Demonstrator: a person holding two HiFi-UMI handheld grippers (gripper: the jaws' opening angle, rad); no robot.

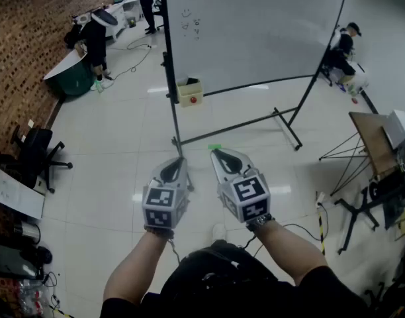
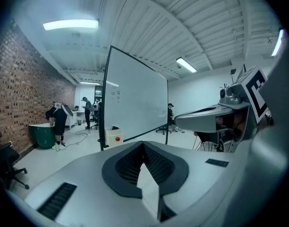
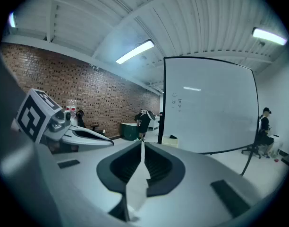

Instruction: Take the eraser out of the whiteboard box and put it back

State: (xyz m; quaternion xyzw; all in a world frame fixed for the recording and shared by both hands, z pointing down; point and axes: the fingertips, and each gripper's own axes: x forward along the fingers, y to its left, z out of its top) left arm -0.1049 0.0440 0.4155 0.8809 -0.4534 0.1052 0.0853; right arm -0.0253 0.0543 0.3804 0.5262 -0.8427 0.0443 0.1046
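A large whiteboard (image 1: 255, 28) on a wheeled stand is several steps ahead of me. A cream box (image 1: 190, 91) with a red dot hangs at its lower left corner; it also shows in the left gripper view (image 2: 114, 137) and the right gripper view (image 3: 171, 141). Something dark sticks up from the box top, too small to tell what it is. My left gripper (image 1: 180, 159) and right gripper (image 1: 215, 152) are held side by side over the floor, pointing at the board and well short of the box. Both are shut and empty, with the jaws meeting at their tips (image 2: 143, 144) (image 3: 141, 144).
The whiteboard stand's feet (image 1: 287, 126) reach out over the shiny floor. A person (image 1: 95, 37) bends by a green tub at the back left; another (image 1: 342, 48) crouches at the back right. An office chair (image 1: 34, 152) stands at the left, folding stands (image 1: 368, 152) at the right.
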